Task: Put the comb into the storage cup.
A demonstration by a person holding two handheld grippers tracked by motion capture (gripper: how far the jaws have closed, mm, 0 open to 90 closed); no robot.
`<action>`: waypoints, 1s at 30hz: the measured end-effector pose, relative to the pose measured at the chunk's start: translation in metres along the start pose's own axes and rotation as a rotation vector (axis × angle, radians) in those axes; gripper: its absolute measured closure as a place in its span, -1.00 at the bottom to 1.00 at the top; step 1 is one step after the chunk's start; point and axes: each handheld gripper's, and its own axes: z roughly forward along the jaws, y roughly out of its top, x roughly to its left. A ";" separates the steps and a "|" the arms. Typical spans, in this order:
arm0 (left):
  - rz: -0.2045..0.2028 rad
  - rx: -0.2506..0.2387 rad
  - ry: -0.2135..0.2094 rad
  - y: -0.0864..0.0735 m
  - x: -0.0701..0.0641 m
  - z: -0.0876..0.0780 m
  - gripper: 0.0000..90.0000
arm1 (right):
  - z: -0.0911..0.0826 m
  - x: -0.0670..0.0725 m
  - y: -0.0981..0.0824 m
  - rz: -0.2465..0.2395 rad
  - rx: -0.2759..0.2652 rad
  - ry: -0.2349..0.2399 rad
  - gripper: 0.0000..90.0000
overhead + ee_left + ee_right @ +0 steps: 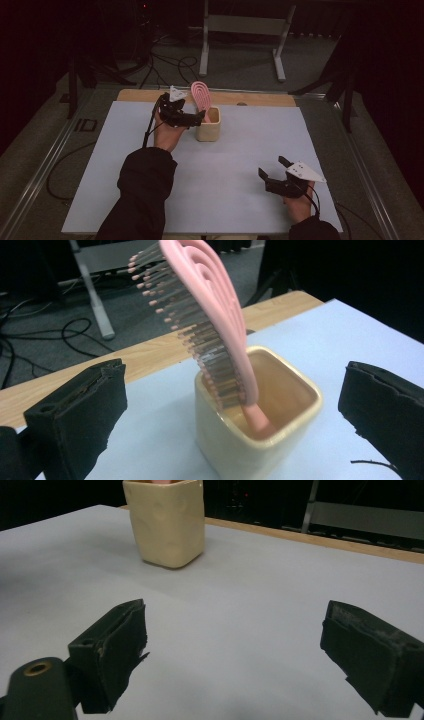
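High view: your left gripper hovers at the cream cup, which stands toward twelve o'clock on the pale table, the pink brush standing handle-down inside it and leaning toward eleven. Your right gripper rests at five o'clock, well apart from the cup.

Left gripper view: your jaws stand wide apart on either side of the cup, touching nothing; the brush tilts away, bristles facing left.

Right gripper view: your jaws gape open over bare table, the cup at eleven o'clock.
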 end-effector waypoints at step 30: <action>0.025 -0.023 -0.044 -0.084 0.011 -0.078 -1.00 | 0.001 0.004 0.001 -0.008 -0.006 0.013 -0.76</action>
